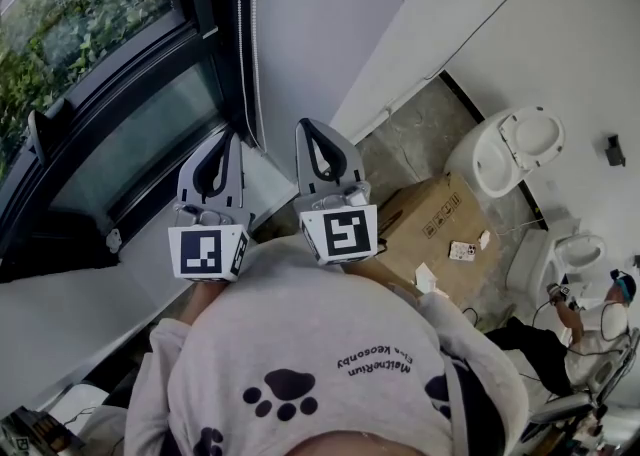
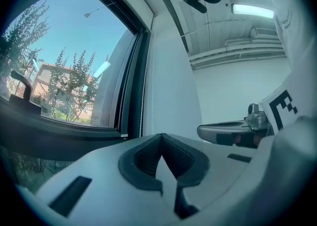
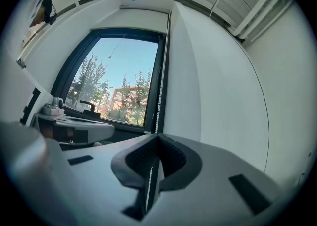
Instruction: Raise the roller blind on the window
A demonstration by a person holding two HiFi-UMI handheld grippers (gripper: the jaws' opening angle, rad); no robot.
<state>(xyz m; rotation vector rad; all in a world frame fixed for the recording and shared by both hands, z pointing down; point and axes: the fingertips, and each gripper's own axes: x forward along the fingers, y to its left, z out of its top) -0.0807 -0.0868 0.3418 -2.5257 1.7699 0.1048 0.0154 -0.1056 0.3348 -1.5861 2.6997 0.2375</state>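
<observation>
The roller blind's bead chain (image 1: 240,34) hangs along the right frame edge of the window (image 1: 110,94), whose glass is uncovered. The left gripper (image 1: 233,139) and right gripper (image 1: 303,125) are held level, side by side before the person's chest and apart from the chain. Both have their jaws pressed together, gripping nothing.

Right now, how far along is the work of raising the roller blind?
Done, it seems: the window glass shows bare, no blind fabric over it. In hand: nothing; left gripper and right gripper are shut, apart from the bead chain. Left: probably nothing.
</observation>
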